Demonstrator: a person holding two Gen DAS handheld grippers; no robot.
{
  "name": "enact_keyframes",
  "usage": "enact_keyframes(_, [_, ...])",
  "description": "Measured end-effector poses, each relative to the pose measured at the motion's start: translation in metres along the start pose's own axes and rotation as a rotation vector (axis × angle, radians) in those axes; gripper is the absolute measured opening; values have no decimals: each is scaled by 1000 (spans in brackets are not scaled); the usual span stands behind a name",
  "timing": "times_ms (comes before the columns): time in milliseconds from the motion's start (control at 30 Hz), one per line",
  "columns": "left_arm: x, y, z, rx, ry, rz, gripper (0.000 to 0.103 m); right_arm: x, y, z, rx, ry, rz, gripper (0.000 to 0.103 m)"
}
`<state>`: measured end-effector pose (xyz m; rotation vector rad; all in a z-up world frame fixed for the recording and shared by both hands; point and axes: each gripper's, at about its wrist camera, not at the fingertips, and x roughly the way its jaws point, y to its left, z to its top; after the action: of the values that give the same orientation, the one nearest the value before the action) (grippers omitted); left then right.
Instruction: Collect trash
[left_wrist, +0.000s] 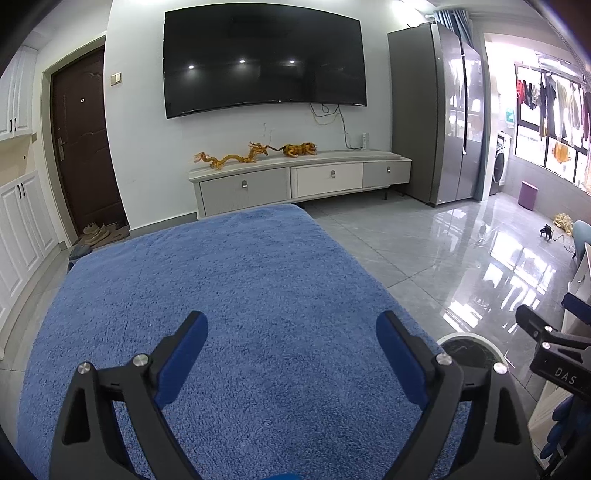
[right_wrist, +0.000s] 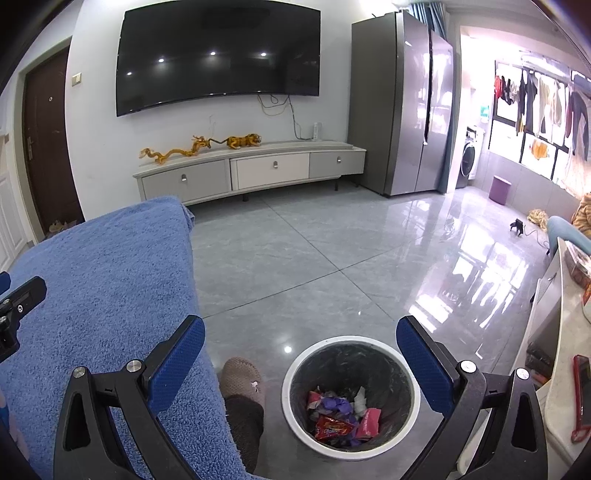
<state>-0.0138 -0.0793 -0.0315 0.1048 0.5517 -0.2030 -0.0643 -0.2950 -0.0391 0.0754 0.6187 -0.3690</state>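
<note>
the trash (right_wrist: 345, 419) lies in a heap at the bottom of a round white bin (right_wrist: 295, 417) with a dark liner: red, purple, pink and white wrappers, crumpled together. the bin stands on the grey tiled floor (right_wrist: 295, 266), just beside the edge of the bench (right_wrist: 99, 280), which is covered in a blue fluffy towel.

the right tool (right_wrist: 300, 363) hangs over the bin with its blue-padded fingers (right_wrist: 177, 363) spread wide apart and nothing between them; the left finger sits over the towel's edge and the right one over the bin's far rim. the left tool (left_wrist: 291, 356) hovers above the towel, its fingers (left_wrist: 184, 363) likewise spread wide and empty. in the left wrist view the bin's rim (left_wrist: 476, 341) peeks out behind that tool's right finger.

between the bench and the bin a foot in a brown slipper (right_wrist: 242, 380) rests on the floor. further out, a low white tv cabinet (right_wrist: 251, 171) stands against the wall, carrying two golden animal figures (right_wrist: 173, 152). a large dark television (right_wrist: 218, 55) hangs above it. to the right is a tall grey refrigerator (right_wrist: 402, 107), and beyond it a bright balcony with hanging clothes (right_wrist: 535, 99), a washing machine (right_wrist: 470, 157) and a purple stool (right_wrist: 499, 189). a brown door (left_wrist: 86, 140) is at far left.
</note>
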Motion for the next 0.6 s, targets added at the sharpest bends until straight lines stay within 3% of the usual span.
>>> enact_keyframes(600, [0, 6, -3, -8, 5, 11, 93, -2, -1, -1, -7, -12, -5, 102])
